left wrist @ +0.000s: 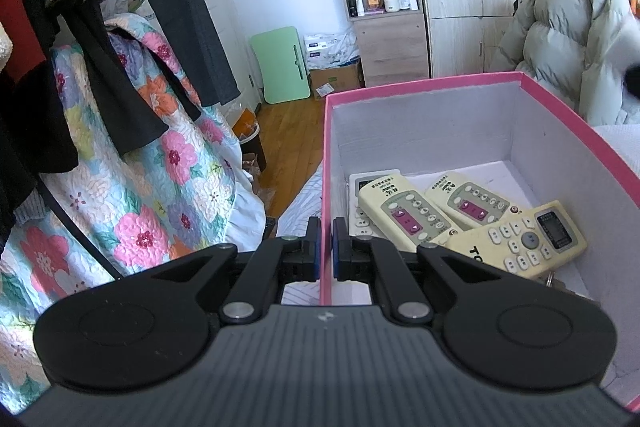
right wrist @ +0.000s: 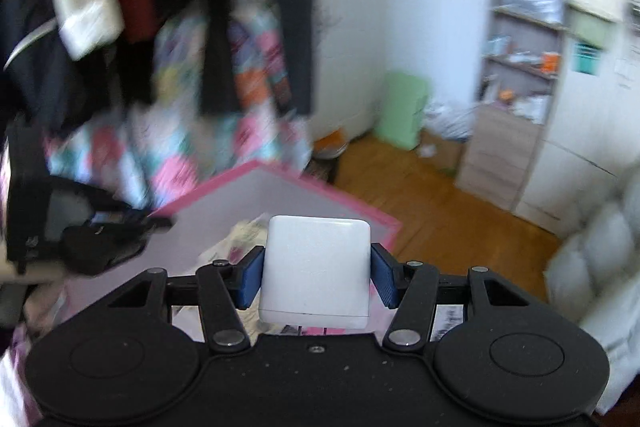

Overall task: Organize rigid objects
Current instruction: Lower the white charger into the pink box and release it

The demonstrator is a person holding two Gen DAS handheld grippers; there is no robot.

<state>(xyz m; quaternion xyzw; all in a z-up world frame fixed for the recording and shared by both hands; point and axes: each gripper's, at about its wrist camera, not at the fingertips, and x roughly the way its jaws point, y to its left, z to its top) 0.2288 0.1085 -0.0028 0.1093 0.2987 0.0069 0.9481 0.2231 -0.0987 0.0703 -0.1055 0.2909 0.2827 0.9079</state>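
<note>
- The wall of the pink box (left wrist: pixel 326 187) is pinched between the closed fingers of the left gripper (left wrist: pixel 326 247); if that thin wall were pulled, the box could be tipped and the remote controls (left wrist: pixel 404 215) inside shifted.
- A white block (right wrist: pixel 316 271) is clamped between the fingers of the right gripper (right wrist: pixel 316 273), above the box (right wrist: pixel 280 187); the smooth sides could be lost from the pads.
- If released high, the remotes could be struck.
</note>
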